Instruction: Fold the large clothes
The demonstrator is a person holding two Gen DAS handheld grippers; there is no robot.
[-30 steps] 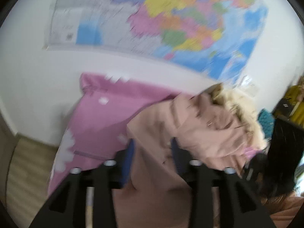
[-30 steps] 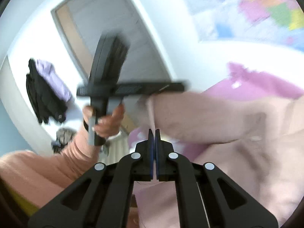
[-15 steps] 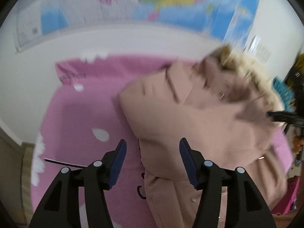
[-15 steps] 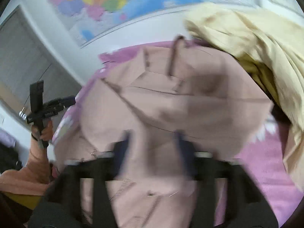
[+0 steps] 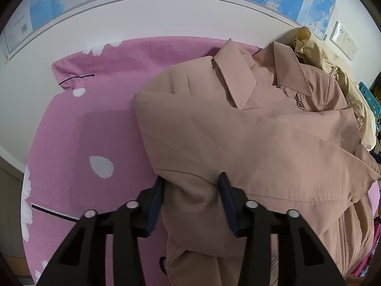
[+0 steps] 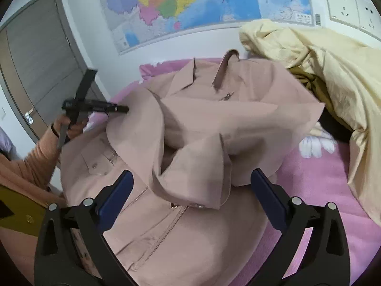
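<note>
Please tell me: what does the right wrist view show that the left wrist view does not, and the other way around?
Only the right wrist view shows the grey door, the person's left hand holding the left tongs, and the open right tongs. Only the left wrist view shows a fold of the pink jacket between the left tongs' fingers. Both show the jacket, the pink sheet, the yellow garment and the wall map.
</note>
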